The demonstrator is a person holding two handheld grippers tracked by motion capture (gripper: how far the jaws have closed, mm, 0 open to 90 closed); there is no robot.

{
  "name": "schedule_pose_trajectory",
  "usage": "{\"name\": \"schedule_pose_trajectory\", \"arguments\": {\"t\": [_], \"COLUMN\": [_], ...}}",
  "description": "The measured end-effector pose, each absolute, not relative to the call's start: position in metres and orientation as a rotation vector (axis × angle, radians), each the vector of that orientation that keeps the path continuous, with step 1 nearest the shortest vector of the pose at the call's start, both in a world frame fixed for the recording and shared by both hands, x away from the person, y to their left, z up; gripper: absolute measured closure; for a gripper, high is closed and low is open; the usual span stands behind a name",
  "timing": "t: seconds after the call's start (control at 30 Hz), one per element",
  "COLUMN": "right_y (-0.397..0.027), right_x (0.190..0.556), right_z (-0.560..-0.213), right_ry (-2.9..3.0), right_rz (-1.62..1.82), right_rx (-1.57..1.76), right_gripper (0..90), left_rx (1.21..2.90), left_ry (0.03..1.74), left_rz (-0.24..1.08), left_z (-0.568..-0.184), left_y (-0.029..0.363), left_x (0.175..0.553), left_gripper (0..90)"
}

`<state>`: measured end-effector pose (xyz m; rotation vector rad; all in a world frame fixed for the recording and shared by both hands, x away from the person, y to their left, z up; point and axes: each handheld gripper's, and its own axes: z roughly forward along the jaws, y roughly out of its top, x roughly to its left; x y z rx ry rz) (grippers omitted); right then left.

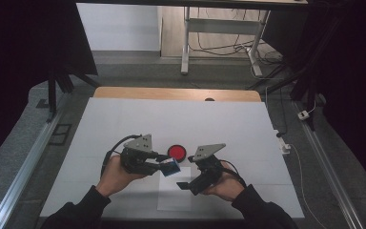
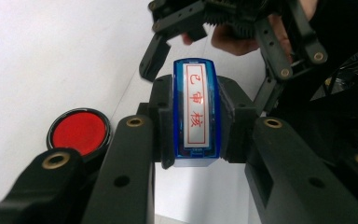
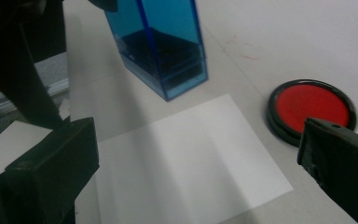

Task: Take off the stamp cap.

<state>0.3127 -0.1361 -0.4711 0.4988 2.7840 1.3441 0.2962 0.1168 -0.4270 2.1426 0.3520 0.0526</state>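
Nearest us, our left gripper (image 2: 196, 116) is clamped on the blue stamp (image 2: 196, 112), its pads pressing both long sides, the label with red characters facing the camera. The stamp hangs above the near edge of the white paper sheet (image 3: 186, 158), apart from it. Right gripper (image 3: 196, 154) hovers over the sheet, jaws spread, holding nothing. The red ink pad (image 1: 177, 152) sits just beyond the paper on the tabletop (image 1: 124, 119). To stamp well, we judge: bring the stamp square and upright, press straight down, and let the free gripper pin the sheet.
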Motion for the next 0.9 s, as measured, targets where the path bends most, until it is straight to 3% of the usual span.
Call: {"name": "schedule_pose_trajectory", "arguments": {"t": [0.17,0.57,0.9], "right_y": [-0.1278,-0.1257,-0.1285], "right_x": [0.3137,0.3197,0.3215], "right_z": [-0.475,-0.4717,-0.47], "right_ry": [2.831,2.87,2.883], "right_rz": [1.338,1.479,1.602], "right_rx": [0.413,0.281,0.199], "right_gripper": [6.4,43.0,58.6], "left_rx": [2.132,2.12,2.092], "left_ry": [0.327,0.24,0.198], "left_rz": [0.052,0.053,0.053], "left_z": [-0.4278,-0.4282,-0.4282], "left_y": [0.1167,0.116,0.1161], "left_x": [0.2955,0.2932,0.2913], "left_gripper": [70.3,70.3,70.3]}}
